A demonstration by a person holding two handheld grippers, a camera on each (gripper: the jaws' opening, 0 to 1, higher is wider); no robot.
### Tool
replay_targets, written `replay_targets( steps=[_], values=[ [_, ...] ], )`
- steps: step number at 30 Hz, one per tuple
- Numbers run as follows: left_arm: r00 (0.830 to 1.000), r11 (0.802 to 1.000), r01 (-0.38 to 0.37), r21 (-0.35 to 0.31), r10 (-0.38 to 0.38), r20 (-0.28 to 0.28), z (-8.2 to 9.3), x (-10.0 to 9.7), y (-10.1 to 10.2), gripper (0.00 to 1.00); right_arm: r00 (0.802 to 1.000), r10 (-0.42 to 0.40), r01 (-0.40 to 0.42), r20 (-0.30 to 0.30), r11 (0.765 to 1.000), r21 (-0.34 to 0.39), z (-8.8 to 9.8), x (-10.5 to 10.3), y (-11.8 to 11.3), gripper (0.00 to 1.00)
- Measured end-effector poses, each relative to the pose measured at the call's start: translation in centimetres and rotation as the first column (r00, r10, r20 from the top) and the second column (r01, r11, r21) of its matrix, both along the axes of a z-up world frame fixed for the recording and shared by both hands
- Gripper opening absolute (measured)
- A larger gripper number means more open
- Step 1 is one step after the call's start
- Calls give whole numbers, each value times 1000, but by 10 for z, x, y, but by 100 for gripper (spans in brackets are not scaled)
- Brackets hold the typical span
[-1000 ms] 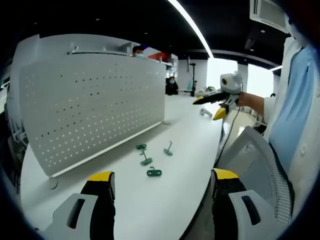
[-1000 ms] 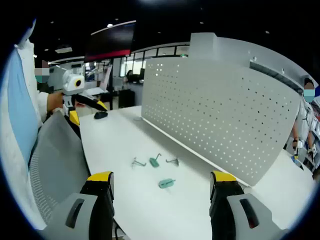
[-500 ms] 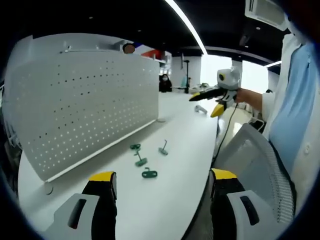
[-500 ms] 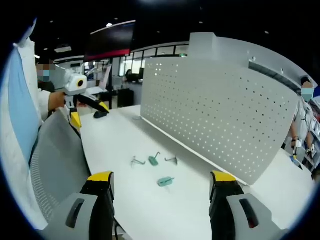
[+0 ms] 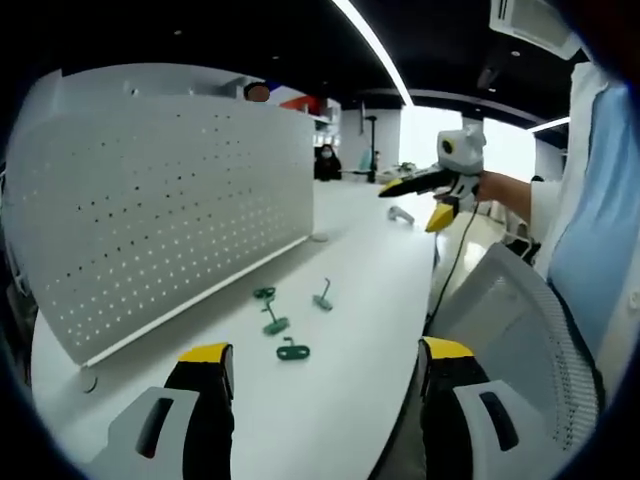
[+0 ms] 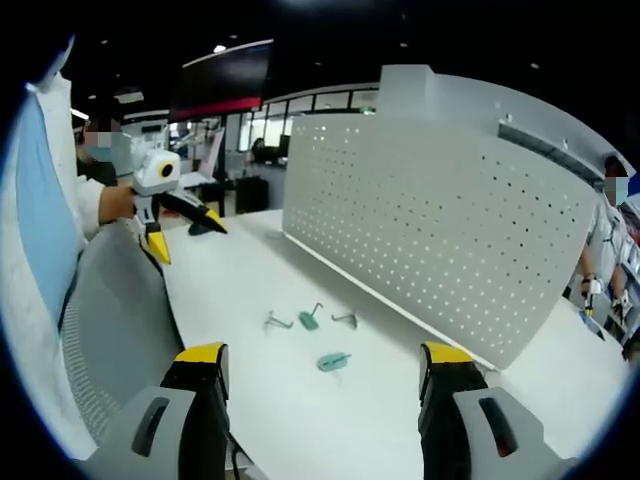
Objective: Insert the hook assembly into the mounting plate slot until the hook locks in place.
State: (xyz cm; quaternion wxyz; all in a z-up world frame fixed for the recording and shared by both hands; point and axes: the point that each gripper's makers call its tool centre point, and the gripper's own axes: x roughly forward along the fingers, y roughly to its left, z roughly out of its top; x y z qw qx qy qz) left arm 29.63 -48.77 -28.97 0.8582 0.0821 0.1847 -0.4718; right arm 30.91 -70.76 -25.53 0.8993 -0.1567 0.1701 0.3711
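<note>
Grey left gripper (image 5: 318,415) fingers, yellow-tipped; person's white coat (image 5: 585,130) over blue.

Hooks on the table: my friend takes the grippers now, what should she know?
Left gripper: open, holds nothing, fingers above the near table edge.
Right gripper: open, holds nothing.
Green hooks lie loose in a small group on the white table, in front of the pegboard, apart from it.
Done: nothing yet, no hook picked up or mounted.
Left: grasp a hook, push it into a pegboard slot until it locks.
</note>
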Motion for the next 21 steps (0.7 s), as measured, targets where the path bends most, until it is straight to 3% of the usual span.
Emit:
replay_targets(
  steps=[11, 21],
  values=[
    [1000, 1000, 2, 16, -2, 10, -5, 14, -22, 76, 1000, 1, -1, 8, 1000, 5, 2, 3, 1, 79],
    [1000, 998, -20, 52, 19, 24, -21, 34, -36, 74, 1000, 2, -2, 1, 1000, 14, -3, 3, -1, 79]
  ],
)
